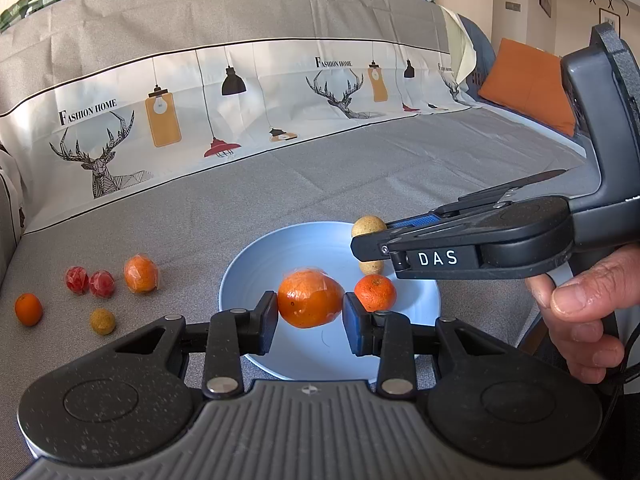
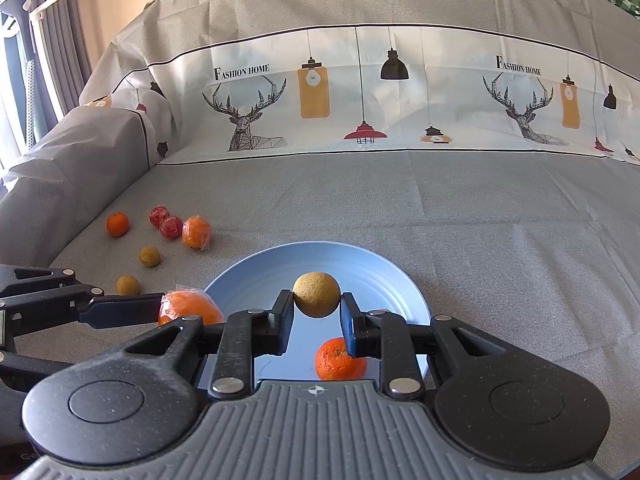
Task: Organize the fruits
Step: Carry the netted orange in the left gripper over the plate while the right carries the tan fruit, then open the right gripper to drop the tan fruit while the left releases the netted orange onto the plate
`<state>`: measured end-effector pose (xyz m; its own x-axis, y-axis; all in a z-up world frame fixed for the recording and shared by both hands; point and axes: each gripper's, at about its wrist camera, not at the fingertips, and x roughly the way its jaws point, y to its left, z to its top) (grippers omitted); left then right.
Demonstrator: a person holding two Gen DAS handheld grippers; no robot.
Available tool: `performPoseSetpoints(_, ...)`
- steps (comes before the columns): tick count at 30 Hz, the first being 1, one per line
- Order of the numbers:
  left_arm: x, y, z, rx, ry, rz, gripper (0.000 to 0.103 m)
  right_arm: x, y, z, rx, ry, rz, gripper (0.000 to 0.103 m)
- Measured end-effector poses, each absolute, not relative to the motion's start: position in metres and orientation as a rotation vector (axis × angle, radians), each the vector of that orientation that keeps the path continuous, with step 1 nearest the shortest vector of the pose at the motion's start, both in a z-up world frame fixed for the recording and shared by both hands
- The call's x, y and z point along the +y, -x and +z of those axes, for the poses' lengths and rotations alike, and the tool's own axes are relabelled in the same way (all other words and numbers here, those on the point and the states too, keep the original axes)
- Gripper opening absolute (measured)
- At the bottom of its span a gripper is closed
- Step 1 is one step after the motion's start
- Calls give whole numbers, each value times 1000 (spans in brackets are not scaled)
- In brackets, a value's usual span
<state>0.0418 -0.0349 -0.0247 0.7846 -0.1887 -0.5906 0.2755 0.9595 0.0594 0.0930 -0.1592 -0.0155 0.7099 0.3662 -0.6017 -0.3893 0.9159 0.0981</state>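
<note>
While I hover over the plate (image 2: pixel 400 280):
Left gripper (image 1: pixel 310 312): clamped on my wrapped orange (image 1: pixel 310 298);
Right gripper (image 2: pixel 316 318): pinching a tan ball (image 2: pixel 316 294)

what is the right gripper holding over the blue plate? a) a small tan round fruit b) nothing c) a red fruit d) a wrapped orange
a: the right gripper is shut on the small tan round fruit above the blue plate; the wrapped orange sits in the left gripper.
</note>
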Motion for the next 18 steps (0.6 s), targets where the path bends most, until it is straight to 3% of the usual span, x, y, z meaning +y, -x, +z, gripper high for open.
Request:
performPoseSetpoints(14,-32,-42,-25,621,-136,-250,35,-155,-92,-18,673,47,421,26)
performPoseSetpoints(18,-32,-43,-24,621,-132,-245,35,-155,-92,-19,675,52,414,31)
